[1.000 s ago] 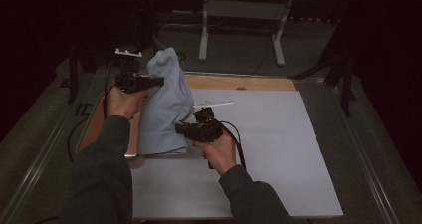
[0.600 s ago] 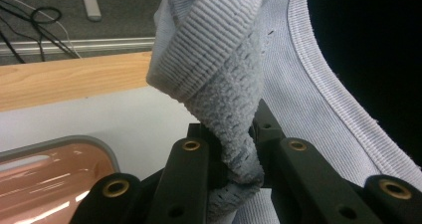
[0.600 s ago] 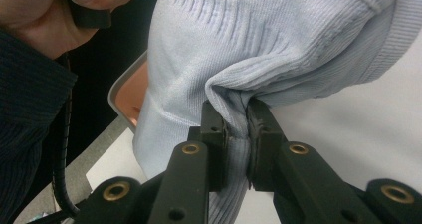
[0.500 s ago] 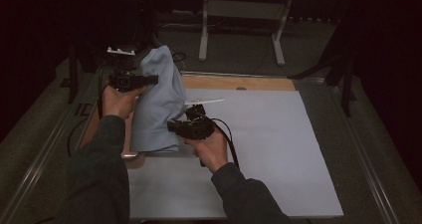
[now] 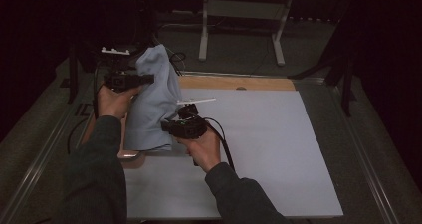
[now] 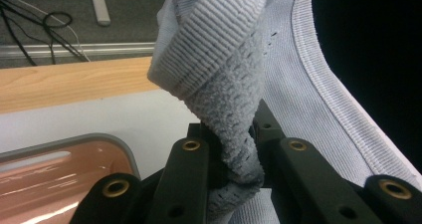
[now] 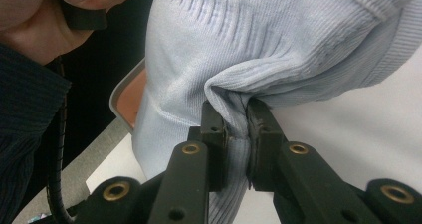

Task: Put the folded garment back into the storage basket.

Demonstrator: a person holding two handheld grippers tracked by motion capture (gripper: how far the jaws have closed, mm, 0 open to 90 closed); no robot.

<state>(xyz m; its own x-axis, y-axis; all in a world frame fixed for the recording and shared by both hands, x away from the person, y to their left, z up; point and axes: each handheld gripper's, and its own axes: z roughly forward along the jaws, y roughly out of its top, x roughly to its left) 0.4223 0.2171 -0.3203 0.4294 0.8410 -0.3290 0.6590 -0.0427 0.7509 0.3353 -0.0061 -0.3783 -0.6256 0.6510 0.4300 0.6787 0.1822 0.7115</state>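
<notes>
Both grippers pinch a pale blue knit garment [image 5: 154, 97].

It hangs at upper left of the high view, over the desk [image 5: 259, 134]; left gripper [image 6: 234, 159] and right gripper [image 7: 238, 129] jaws clamp its folds.

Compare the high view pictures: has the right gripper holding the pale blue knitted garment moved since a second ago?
Yes. The right gripper, shut on the pale blue knitted garment, has drifted left, away from the white table mat's centre toward the tray.

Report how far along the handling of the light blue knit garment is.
Done: both grippers have hold; the left gripper and right gripper are each shut on a fold of the garment. In hand: it hangs lifted, its lower end near the tray. Left: spreading it on the white mat, probably.
</notes>
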